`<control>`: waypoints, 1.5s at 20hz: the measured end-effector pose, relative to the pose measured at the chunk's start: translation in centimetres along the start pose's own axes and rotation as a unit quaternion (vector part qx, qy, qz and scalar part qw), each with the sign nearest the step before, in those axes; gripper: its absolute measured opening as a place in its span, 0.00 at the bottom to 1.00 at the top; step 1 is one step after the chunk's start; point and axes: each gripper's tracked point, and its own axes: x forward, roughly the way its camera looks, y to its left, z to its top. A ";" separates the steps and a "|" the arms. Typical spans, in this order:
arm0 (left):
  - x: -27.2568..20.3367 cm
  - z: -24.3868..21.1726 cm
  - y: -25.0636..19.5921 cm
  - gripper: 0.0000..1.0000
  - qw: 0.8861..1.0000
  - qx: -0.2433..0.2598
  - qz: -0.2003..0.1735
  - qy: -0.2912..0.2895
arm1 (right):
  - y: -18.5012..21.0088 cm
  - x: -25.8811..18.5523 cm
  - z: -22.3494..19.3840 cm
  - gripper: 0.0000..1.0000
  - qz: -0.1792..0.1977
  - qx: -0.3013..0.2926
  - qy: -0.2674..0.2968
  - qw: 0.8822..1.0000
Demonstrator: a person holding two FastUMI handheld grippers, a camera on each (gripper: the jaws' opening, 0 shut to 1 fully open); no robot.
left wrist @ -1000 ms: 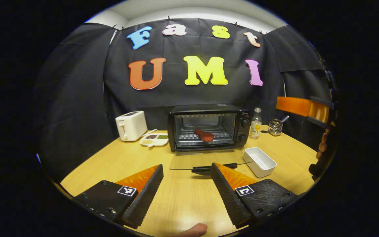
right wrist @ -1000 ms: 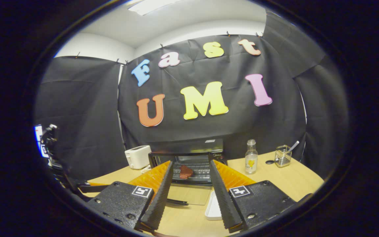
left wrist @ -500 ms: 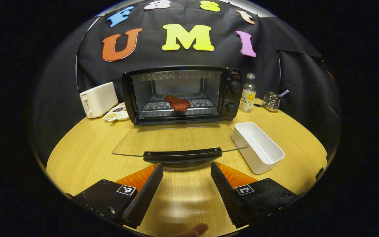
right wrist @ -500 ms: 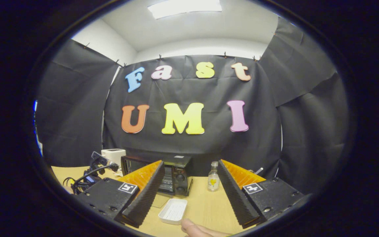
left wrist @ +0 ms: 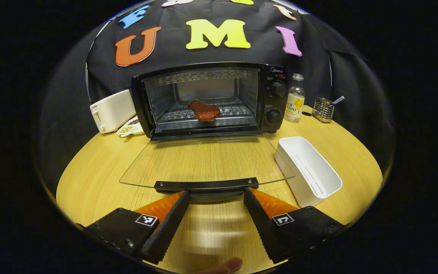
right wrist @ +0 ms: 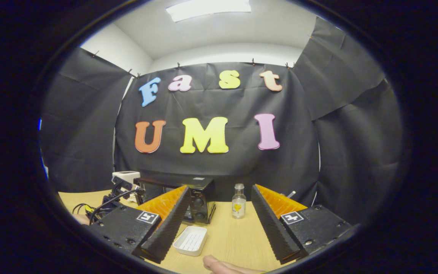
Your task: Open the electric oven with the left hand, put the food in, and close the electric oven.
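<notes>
At centre of the left gripper view: electric oven (left wrist: pixel 211 101) with glass door (left wrist: pixel 203 161) lowered flat, food (left wrist: pixel 204 111) on its rack. Left gripper (left wrist: pixel 213 196) spread, fingertips flanking door handle (left wrist: pixel 206 185). Right gripper (right wrist: pixel 219 192) spread, empty, lower centre.

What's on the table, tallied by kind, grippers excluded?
Appliances: 2, oven, toaster
Food: 1, meat on the oven rack
Dishes: 2, white tray, snack plate
Bottles: 1, bottle
Holders: 1, wire caddy
Total: 7
</notes>
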 end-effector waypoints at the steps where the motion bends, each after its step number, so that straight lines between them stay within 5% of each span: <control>1: 0.0 0.1 0.0 0.94 1.000 -0.001 0.001 -0.002 | -0.1 -0.4 0.4 1.00 -0.005 -0.003 -0.001 1.000; 11: -1.9 5.0 0.8 0.96 0.996 0.006 0.010 -0.093 | -4.2 -3.8 4.0 1.00 -0.087 0.010 -0.031 0.996; 22: -2.3 9.5 1.5 0.96 0.992 0.015 0.019 -0.121 | -3.0 -3.7 3.7 1.00 -0.075 0.011 -0.004 0.997; 30: -1.1 17.4 2.3 0.96 0.984 0.014 0.015 -0.178 | -1.9 -5.7 5.9 1.00 -0.069 0.018 -0.002 0.997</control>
